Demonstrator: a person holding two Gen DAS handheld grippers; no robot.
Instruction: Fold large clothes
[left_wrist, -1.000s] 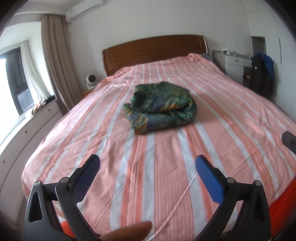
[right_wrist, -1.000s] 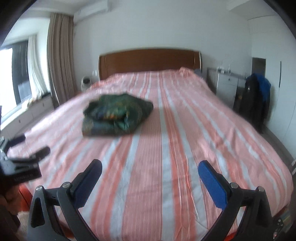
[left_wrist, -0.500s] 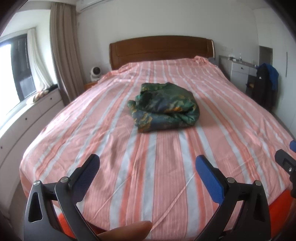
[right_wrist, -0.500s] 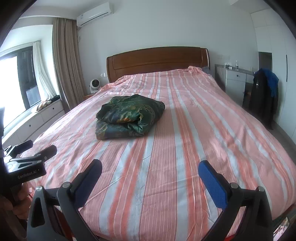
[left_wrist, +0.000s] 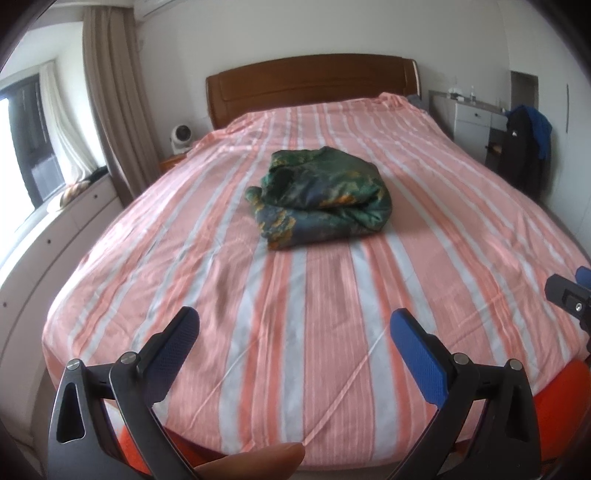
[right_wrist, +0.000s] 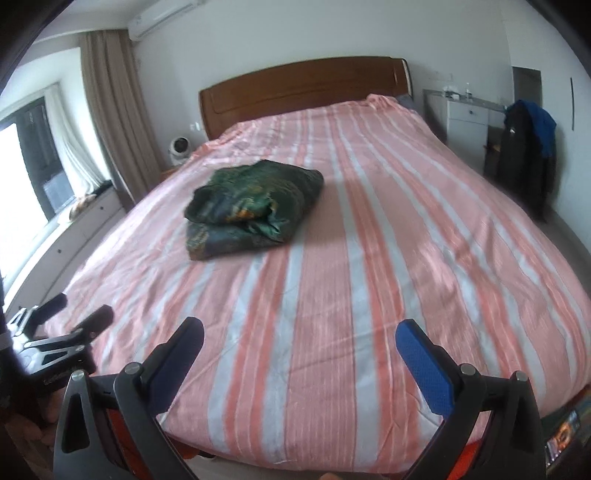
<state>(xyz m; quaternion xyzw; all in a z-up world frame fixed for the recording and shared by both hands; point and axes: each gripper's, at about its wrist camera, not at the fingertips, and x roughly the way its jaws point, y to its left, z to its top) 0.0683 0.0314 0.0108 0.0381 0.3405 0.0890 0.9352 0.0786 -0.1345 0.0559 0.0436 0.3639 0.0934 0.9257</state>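
A folded dark green patterned garment lies in a thick bundle in the middle of the bed, which has a pink and grey striped cover. My left gripper hovers open above the foot of the bed, well short of the garment, with nothing between its blue pads. My right gripper is open too, also near the foot of the bed and empty. In the right wrist view the left gripper shows at the lower left. The left wrist view catches part of the right gripper at its right edge.
A wooden headboard stands at the far end. A low white cabinet runs along the window on the left, with a small fan beyond it. A white dresser and hanging dark clothes stand right of the bed.
Both grippers have pulled back and risen a little, so more of the bed's foot shows. The garment has not moved and both grippers stay open.
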